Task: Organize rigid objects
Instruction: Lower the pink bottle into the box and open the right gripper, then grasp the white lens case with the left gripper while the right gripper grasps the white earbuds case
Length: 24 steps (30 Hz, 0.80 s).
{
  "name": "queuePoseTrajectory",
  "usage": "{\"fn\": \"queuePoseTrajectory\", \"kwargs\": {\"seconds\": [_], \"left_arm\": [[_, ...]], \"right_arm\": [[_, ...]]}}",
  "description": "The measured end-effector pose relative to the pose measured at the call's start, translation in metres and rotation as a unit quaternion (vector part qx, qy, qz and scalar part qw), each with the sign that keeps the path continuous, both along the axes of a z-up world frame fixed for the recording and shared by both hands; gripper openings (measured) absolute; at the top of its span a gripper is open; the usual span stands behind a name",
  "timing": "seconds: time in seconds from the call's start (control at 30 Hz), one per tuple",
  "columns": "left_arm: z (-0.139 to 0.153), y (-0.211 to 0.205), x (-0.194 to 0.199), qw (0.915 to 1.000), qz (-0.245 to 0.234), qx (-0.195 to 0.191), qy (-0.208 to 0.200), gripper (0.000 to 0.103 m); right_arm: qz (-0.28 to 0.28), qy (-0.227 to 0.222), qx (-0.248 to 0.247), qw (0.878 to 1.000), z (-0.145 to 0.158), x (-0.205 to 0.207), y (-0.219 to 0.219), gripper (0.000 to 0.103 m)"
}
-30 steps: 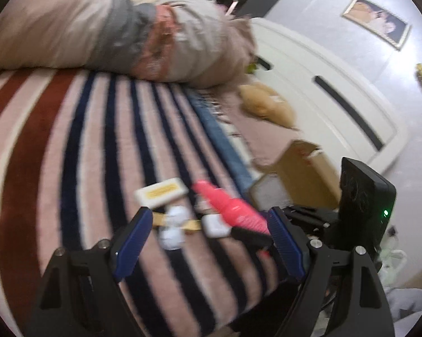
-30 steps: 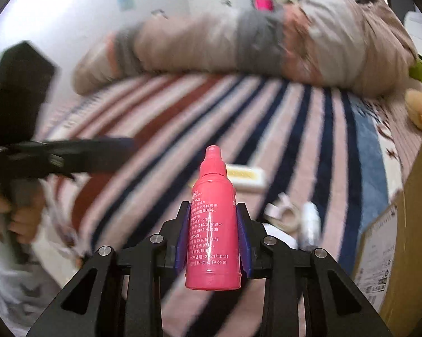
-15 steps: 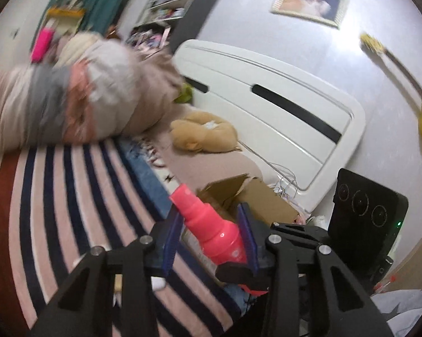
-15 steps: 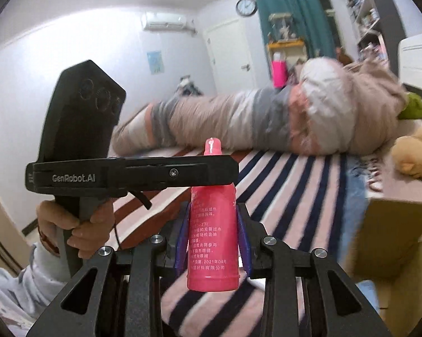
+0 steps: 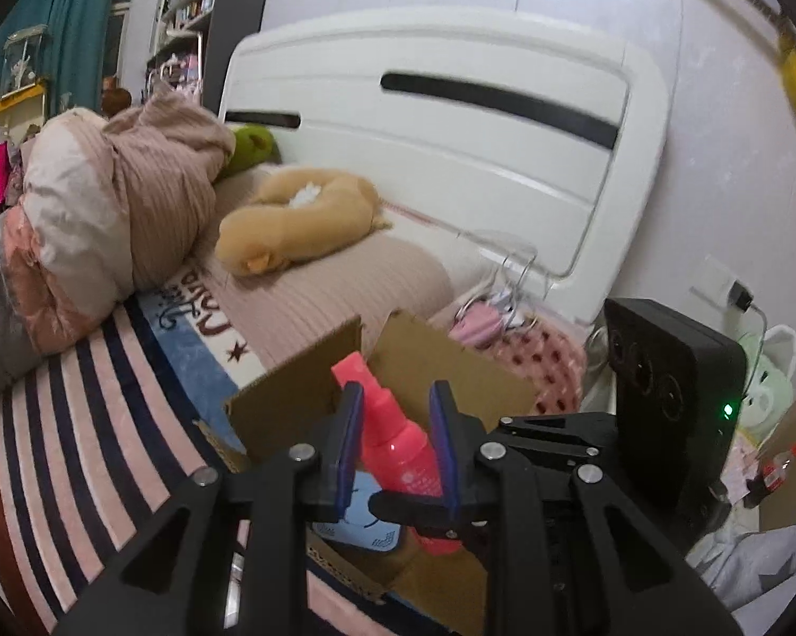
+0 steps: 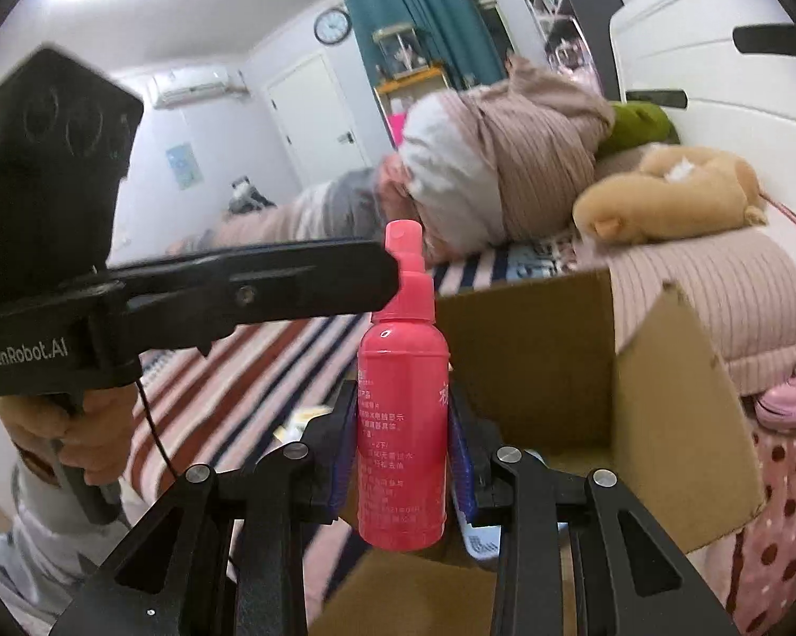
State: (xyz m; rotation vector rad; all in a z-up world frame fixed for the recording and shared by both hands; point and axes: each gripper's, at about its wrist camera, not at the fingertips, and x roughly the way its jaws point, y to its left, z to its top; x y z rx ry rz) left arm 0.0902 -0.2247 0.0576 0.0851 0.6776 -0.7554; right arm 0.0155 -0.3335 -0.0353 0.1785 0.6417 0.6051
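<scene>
A pink spray bottle (image 6: 403, 424) stands upright between the blue pads of my right gripper (image 6: 404, 445), which is shut on its body. In the left wrist view the same bottle (image 5: 398, 434) sits between the narrowed pads of my left gripper (image 5: 398, 424), close to its neck; contact is not clear. An open cardboard box (image 6: 583, 371) lies on the bed just behind and below the bottle, and also shows in the left wrist view (image 5: 302, 392). A blue and white item (image 5: 355, 530) lies inside it.
The striped blanket (image 5: 79, 450) covers the bed at left. A rolled duvet (image 5: 116, 212), a tan plush toy (image 5: 297, 222) and the white headboard (image 5: 451, 132) stand behind the box. A pink dotted cloth (image 6: 785, 503) lies to its right.
Both grippers have swung right from the striped blanket to the cardboard box, carrying the pink bottle. My left gripper narrowed from wide open around the bottle.
</scene>
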Motion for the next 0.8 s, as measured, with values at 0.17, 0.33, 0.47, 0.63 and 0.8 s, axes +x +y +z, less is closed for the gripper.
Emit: {"fn": "queuePoseTrajectory", "kwargs": {"seconds": [0.17, 0.33, 0.47, 0.63, 0.8], "left_arm": [[-0.026, -0.002, 0.015, 0.9993, 0.008, 0.011, 0.035, 0.026], [-0.049, -0.011, 0.026, 0.9970, 0.012, 0.046, 0.061, 0.032], [-0.052, -0.009, 0.024, 0.9970, 0.023, 0.053, 0.052, 0.071], [-0.036, 0.008, 0.013, 0.9980, 0.032, 0.044, 0.032, 0.072], [-0.015, 0.049, -0.003, 0.9974, 0.068, 0.023, 0.007, 0.080]], "right_arm": [[-0.007, 0.038, -0.002, 0.999, -0.021, 0.011, 0.002, 0.027], [-0.012, 0.069, -0.037, 0.997, -0.039, 0.018, 0.010, 0.029], [-0.003, 0.072, -0.055, 0.996, -0.041, 0.021, 0.016, 0.061], [-0.010, 0.067, -0.063, 0.996, -0.038, 0.016, 0.016, 0.062], [-0.020, 0.026, -0.051, 0.998, -0.015, 0.001, 0.019, 0.062]]}}
